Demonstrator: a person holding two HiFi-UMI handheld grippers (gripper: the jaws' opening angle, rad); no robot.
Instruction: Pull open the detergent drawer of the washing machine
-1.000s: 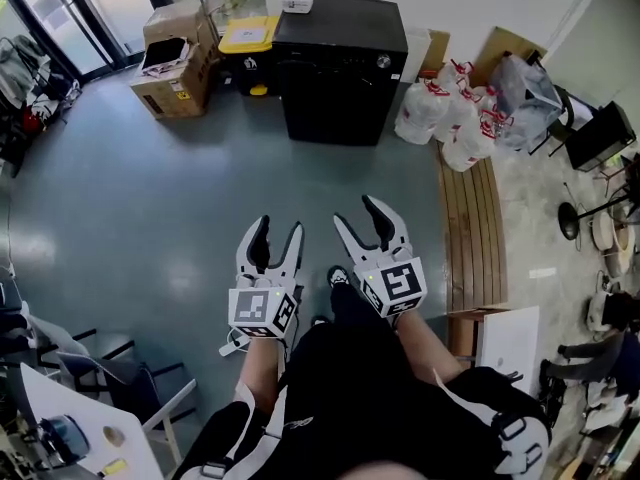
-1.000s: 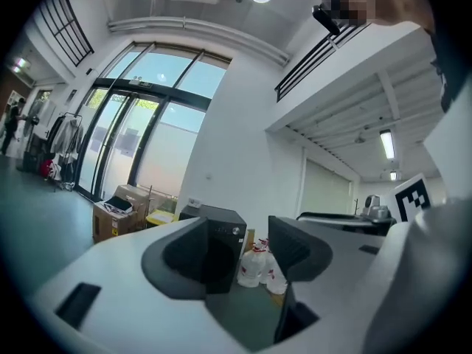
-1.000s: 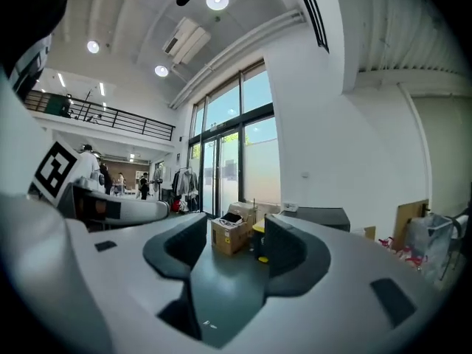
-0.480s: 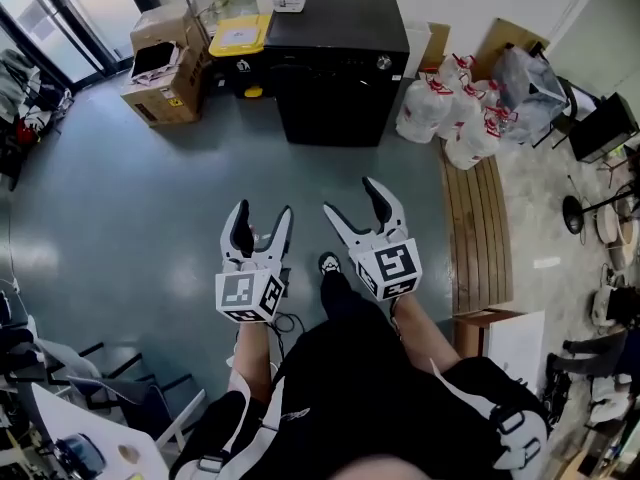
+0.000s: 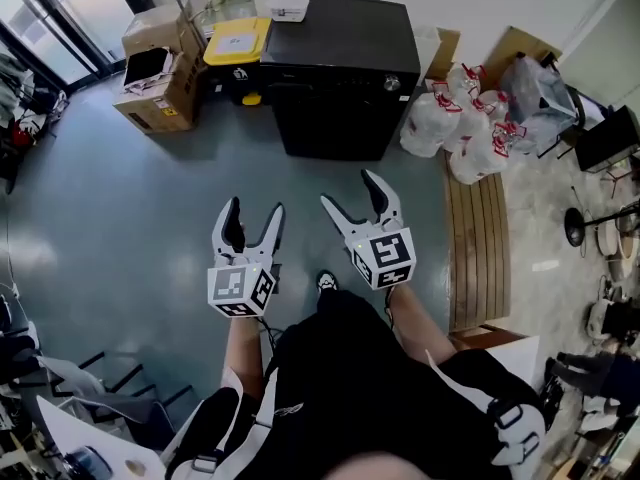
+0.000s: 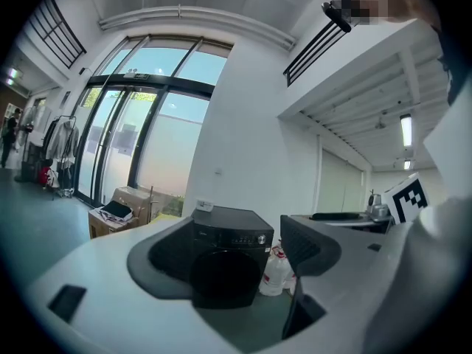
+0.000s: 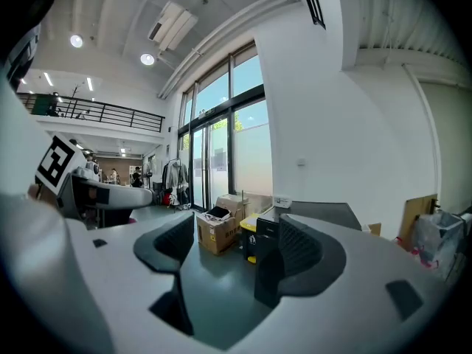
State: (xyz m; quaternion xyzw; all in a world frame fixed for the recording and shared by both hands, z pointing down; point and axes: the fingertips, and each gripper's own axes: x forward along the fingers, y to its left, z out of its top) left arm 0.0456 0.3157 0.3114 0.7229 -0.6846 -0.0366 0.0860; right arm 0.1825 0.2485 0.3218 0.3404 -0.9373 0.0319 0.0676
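Note:
A black front-loading washing machine (image 5: 340, 68) stands against the far wall, with a silver knob (image 5: 391, 84) on its front panel. Its detergent drawer cannot be made out from here. Both grippers hang over the floor, well short of the machine. My left gripper (image 5: 253, 210) has its jaws opening with nothing between them. My right gripper (image 5: 350, 193) is opening too and is empty. In the left gripper view the washing machine (image 6: 228, 260) shows between the jaws, far ahead. In the right gripper view the right jaw hides most of the washing machine (image 7: 313, 212).
Cardboard boxes (image 5: 160, 63) and a yellow-lidded bin (image 5: 236, 42) stand left of the machine. White bags (image 5: 450, 123) and a wooden bench (image 5: 478, 238) are on its right. A small white box (image 5: 288, 9) lies on top. Chairs stand at the lower left.
The person has stepped toward the washing machine, carrying both grippers closer to it. Both pairs of jaws stand wider apart than before.

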